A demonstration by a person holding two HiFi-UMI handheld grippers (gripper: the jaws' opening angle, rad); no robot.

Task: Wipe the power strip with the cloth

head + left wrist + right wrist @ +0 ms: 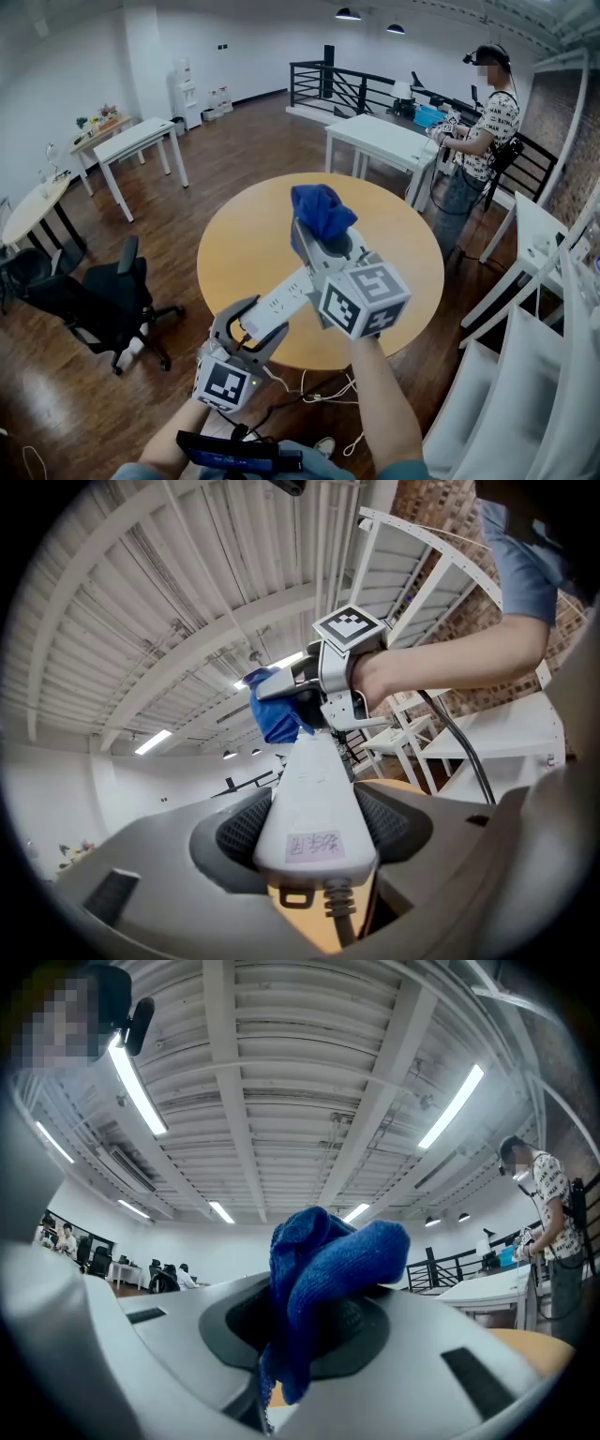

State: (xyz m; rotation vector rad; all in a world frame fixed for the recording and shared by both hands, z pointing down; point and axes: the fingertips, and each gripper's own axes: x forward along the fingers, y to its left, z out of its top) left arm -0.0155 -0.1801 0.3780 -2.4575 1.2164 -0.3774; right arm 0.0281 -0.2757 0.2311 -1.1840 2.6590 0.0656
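We hold the left tongs [255, 324] at the lower left of the head view, clenched on the cord end of the white power strip [281, 305]. In the left gripper view the two dark pads press the strip's sides, just ahead of a small handwritten label [314, 844] on its top face. From there the strip runs up and to the right over the near edge of the round wooden bench [234, 244]. Its far end passes out of sight behind the right tongs [323, 239], which sit in the middle of the frame. A white cord [319, 386] leaves the strip's near end and lies in loops on the dark wood floor [216, 159] below the bench edge.

The right tongs are clamped on the blue cloth [322, 211]. In the right gripper view a thick bunch of it stands up between the pads and a thinner tail hangs below them. Seen from the left gripper view, the cloth sits at the far tip of the strip, at the centre of that frame. We cannot tell whether the two touch.

At the upper right of the head view a person [483, 131] stands at a white table [384, 141]. A black office chair [98, 305] stands at the left on the floor.
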